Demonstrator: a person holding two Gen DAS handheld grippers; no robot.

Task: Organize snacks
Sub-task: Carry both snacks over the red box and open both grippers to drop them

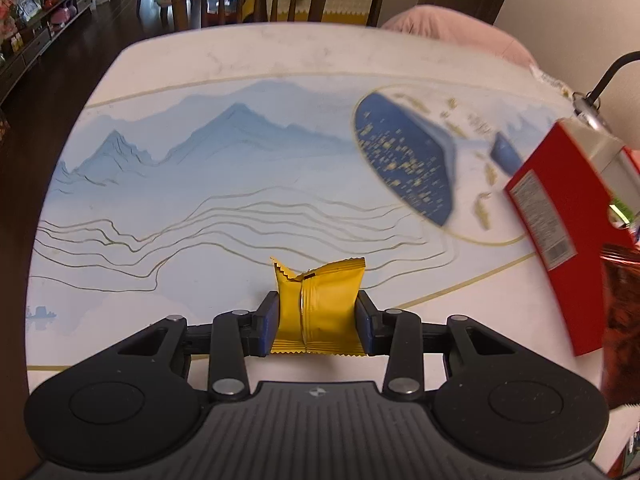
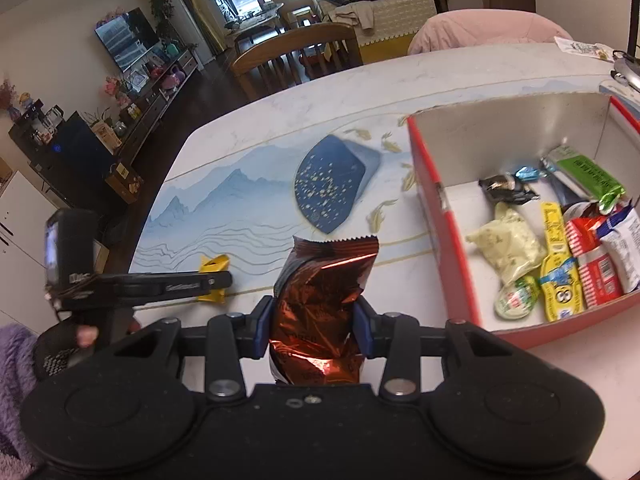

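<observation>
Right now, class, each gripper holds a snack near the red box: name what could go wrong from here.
1. The left gripper pinches the yellow packet hard enough to crease it; the contents may get crushed.
2. The right gripper holds the shiny brown packet by its lower half; the foil could slip on the way over.
3. The red box has a tall wall, and snacks crowd its near right corner; a low pass might hit the wall.
</observation>
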